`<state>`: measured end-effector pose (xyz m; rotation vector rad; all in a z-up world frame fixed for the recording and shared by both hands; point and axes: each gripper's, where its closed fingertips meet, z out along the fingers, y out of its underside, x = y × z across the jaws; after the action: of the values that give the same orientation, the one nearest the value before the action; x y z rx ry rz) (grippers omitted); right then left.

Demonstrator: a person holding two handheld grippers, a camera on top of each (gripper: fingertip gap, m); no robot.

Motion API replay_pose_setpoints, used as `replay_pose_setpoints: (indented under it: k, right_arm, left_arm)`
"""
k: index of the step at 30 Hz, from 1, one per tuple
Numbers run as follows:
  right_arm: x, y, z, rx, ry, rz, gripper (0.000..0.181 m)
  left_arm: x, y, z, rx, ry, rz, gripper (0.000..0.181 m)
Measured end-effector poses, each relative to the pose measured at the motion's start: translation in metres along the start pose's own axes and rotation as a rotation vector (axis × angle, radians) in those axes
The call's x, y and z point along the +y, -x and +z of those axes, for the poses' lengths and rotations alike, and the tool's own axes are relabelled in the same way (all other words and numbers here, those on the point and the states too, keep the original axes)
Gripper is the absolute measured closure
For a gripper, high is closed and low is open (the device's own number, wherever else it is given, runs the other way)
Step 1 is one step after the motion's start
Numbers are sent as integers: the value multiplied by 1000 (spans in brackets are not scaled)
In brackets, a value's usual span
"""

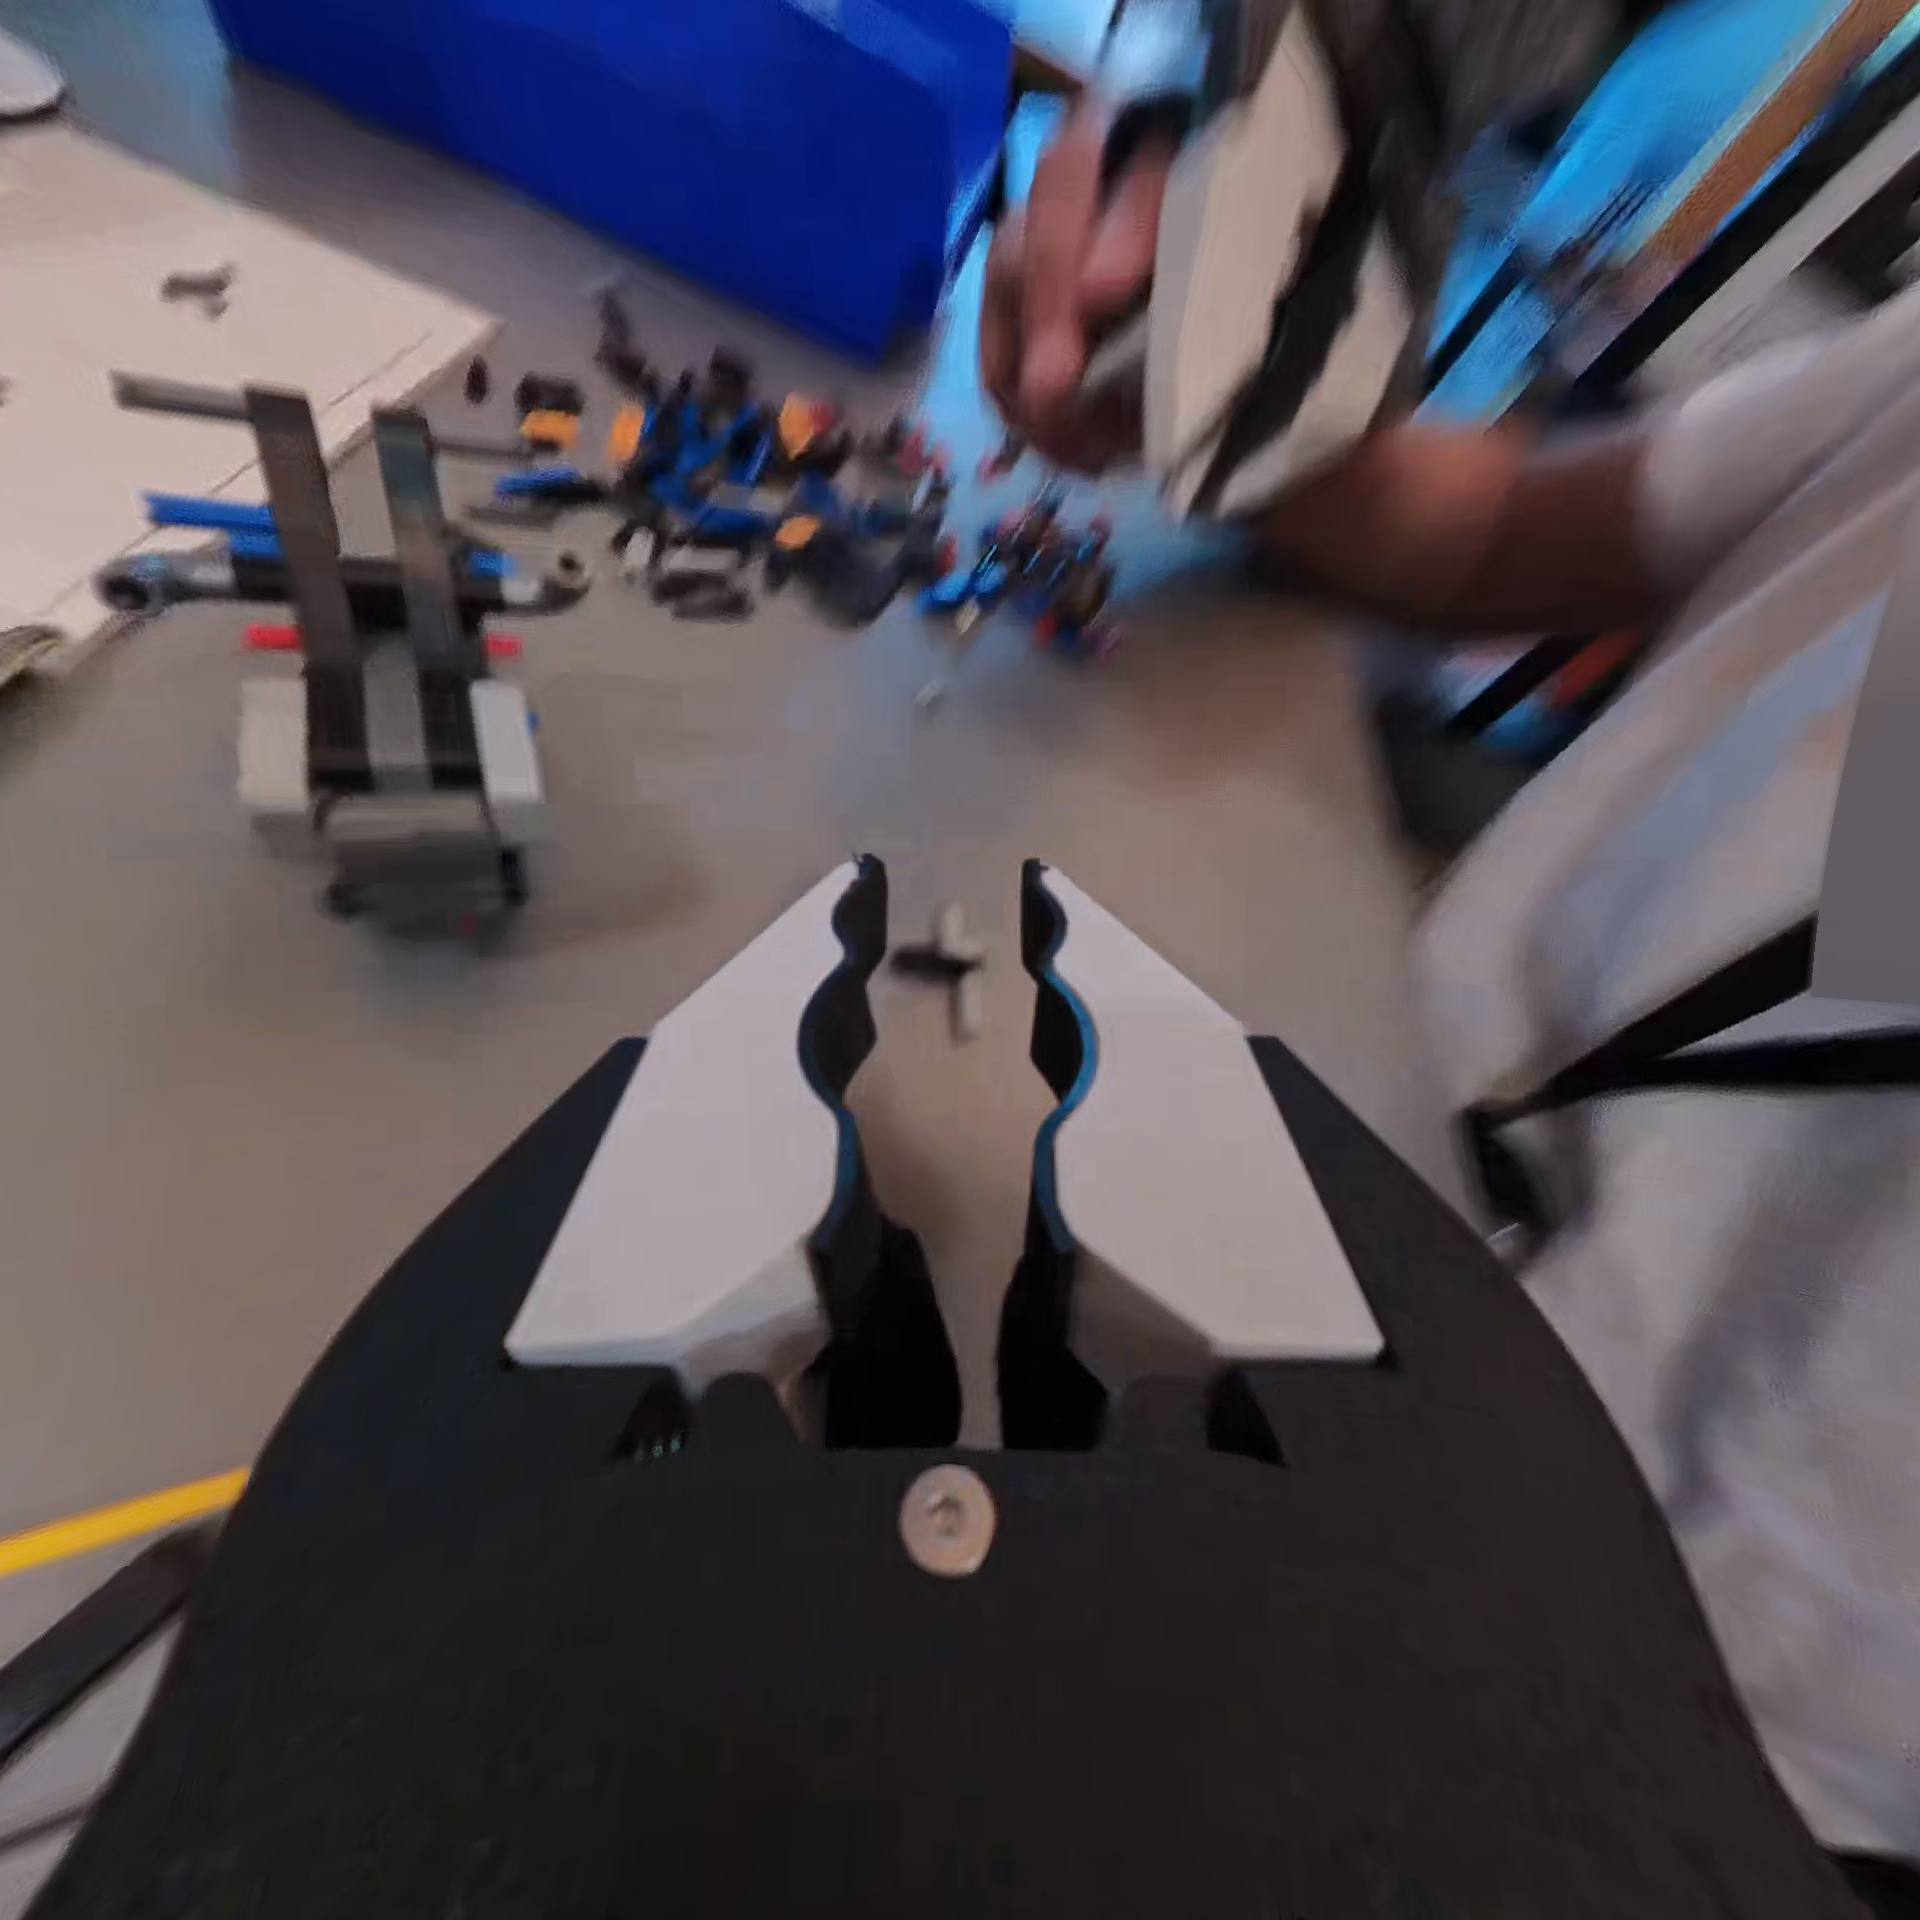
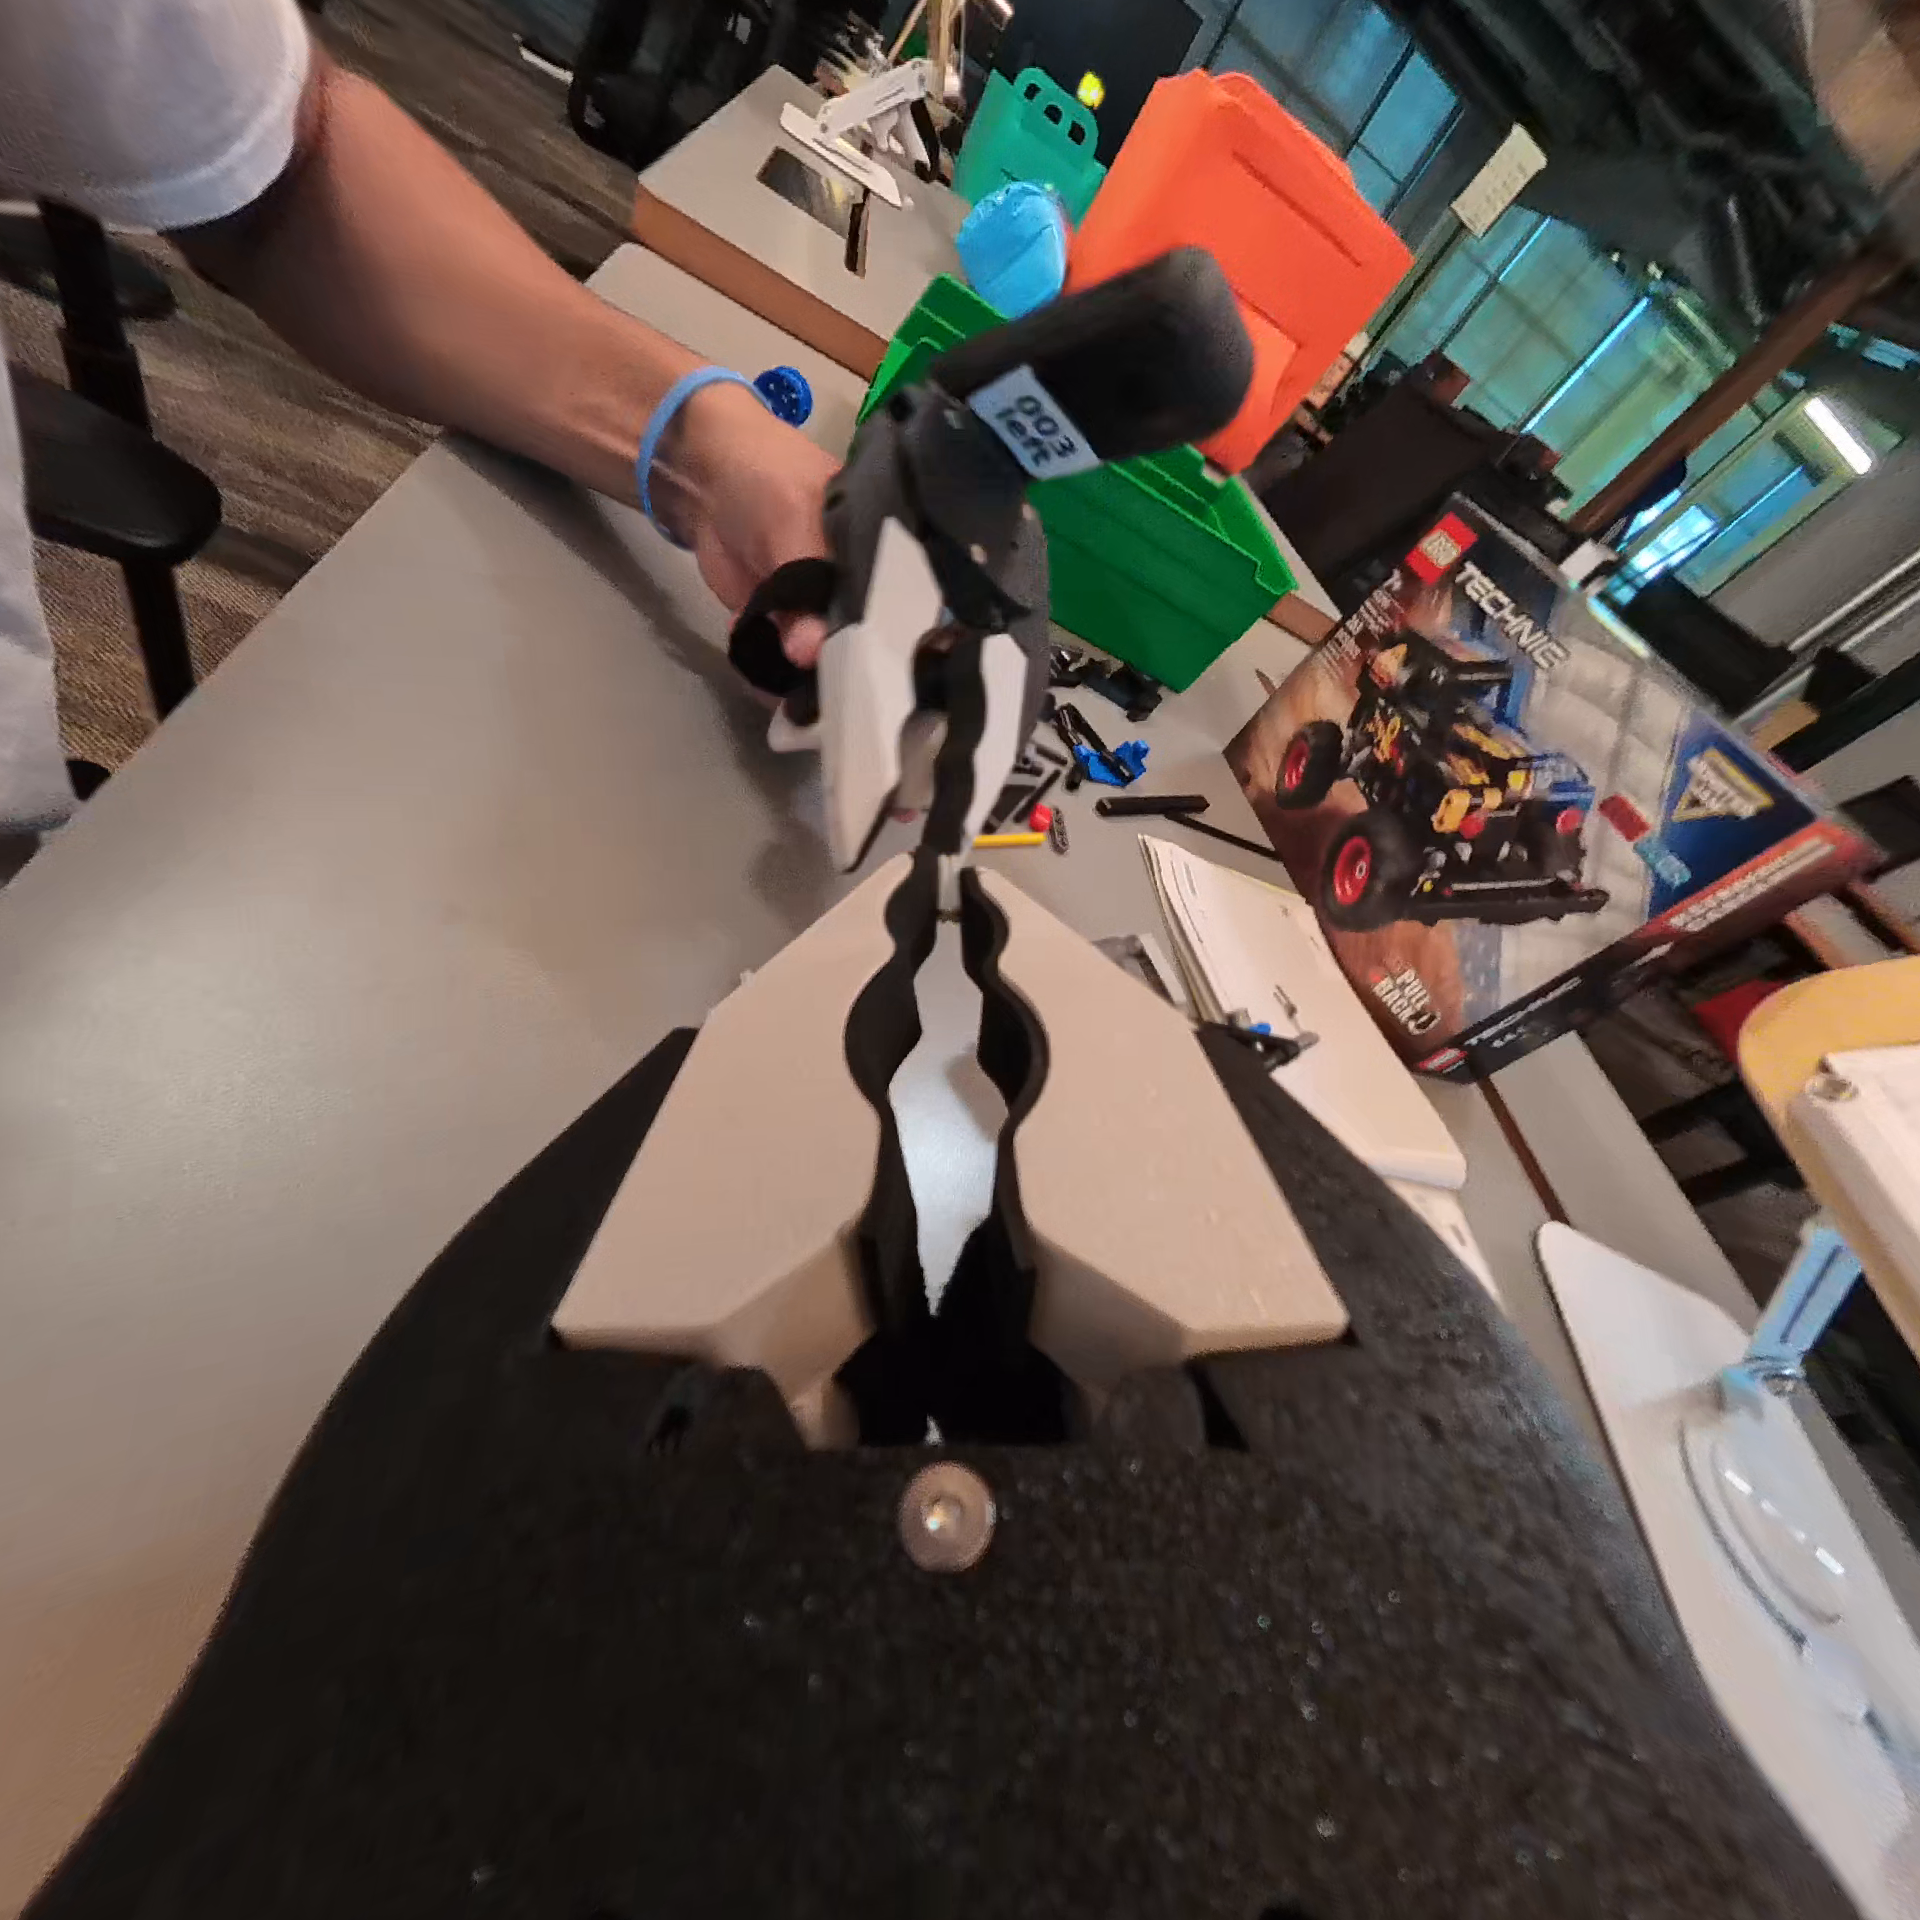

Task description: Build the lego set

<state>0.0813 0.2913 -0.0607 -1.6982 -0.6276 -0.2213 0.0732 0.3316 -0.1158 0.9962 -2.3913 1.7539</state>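
My left gripper (image 1: 951, 868) is open above the grey table (image 1: 1091, 790). A small grey and black cross-shaped piece (image 1: 943, 966) lies between its fingertips. A partly built grey and black model (image 1: 395, 727) stands to the left. A pile of loose blue, black and orange pieces (image 1: 779, 499) lies farther back. My right gripper (image 2: 940, 875) is nearly closed on a small light grey piece (image 2: 948, 885) at its tips. It is raised and shows blurred in the left wrist view (image 1: 1247, 312). The left gripper (image 2: 925, 821) hangs tips-down just beyond it.
A blue bin (image 1: 644, 135) stands behind the pile, with flat cardboard (image 1: 156, 364) to the left. The set's box (image 2: 1538, 790) and a white booklet (image 2: 1278, 987) lie to the right, with green (image 2: 1153, 561) and orange (image 2: 1247, 208) bins behind. Loose pieces (image 2: 1107, 764) lie near the box. Spacing between my two grippers at the tips: around 8 cm.
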Motion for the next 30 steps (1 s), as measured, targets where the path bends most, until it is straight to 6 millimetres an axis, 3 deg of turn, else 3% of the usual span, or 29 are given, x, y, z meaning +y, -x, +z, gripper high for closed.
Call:
replay_pose_setpoints:
  k: [3, 7, 16, 18, 21, 26, 30]
  right_arm:
    - [12, -1, 0, -25, 32, 52, 178]
    - [24, 6, 7, -57, 66, 59, 178]
    - [31, 4, 10, -60, 99, 107, 178]
    - [32, 2, 9, -60, 97, 127, 178]
    - [33, 3, 9, -62, 101, 131, 178]
    - [43, 10, 13, -91, 167, 109, 178]
    - [65, 20, 22, -151, 292, 277, 178]
  left_arm:
    - [29, 7, 9, -112, 186, 139, 146]
    - [45, 1, 24, -123, 273, 195, 141]
    - [50, 8, 37, -207, 326, 278, 145]
    - [50, 8, 37, -204, 327, 282, 159]
    - [50, 7, 38, -207, 327, 306, 159]
    - [39, 19, 31, -425, 326, 727, 159]
    - [26, 14, 28, -571, 298, 1010, 159]
